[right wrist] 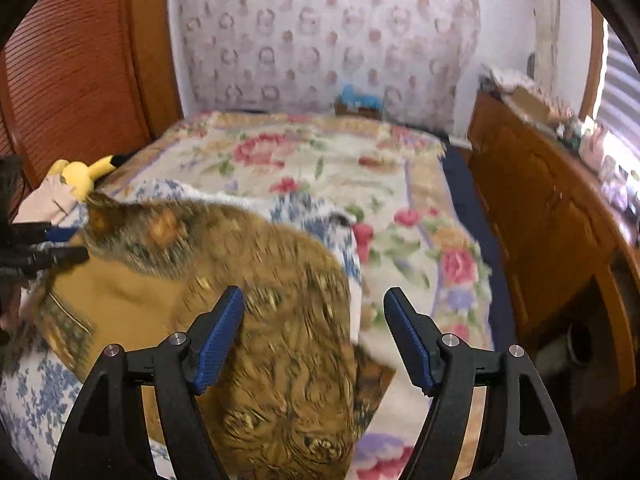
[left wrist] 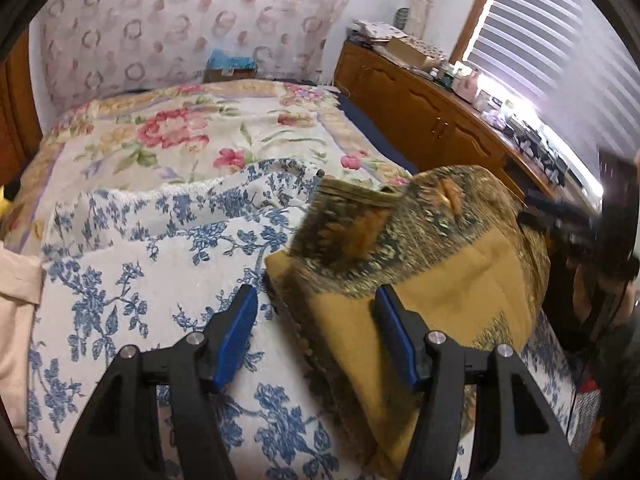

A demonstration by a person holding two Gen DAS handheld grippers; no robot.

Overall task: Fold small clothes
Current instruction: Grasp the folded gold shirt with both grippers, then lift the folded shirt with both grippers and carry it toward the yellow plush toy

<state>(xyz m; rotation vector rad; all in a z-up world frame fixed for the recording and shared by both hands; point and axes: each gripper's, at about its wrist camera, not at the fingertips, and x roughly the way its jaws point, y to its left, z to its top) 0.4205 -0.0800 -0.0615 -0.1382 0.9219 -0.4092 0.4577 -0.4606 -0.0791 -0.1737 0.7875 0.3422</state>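
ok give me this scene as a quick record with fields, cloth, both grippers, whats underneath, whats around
cloth: mustard and brown patterned cloth, partly folded, lying on the bed
left gripper: open, holding nothing, over the cloth's left edge
right gripper: open, holding nothing, above the cloth's patterned part
surface: blue floral cover over a pink floral bedspread
nearby: yellow plush toy at the bed's far left, wooden dresser on the right
image: cloth blurred in both views
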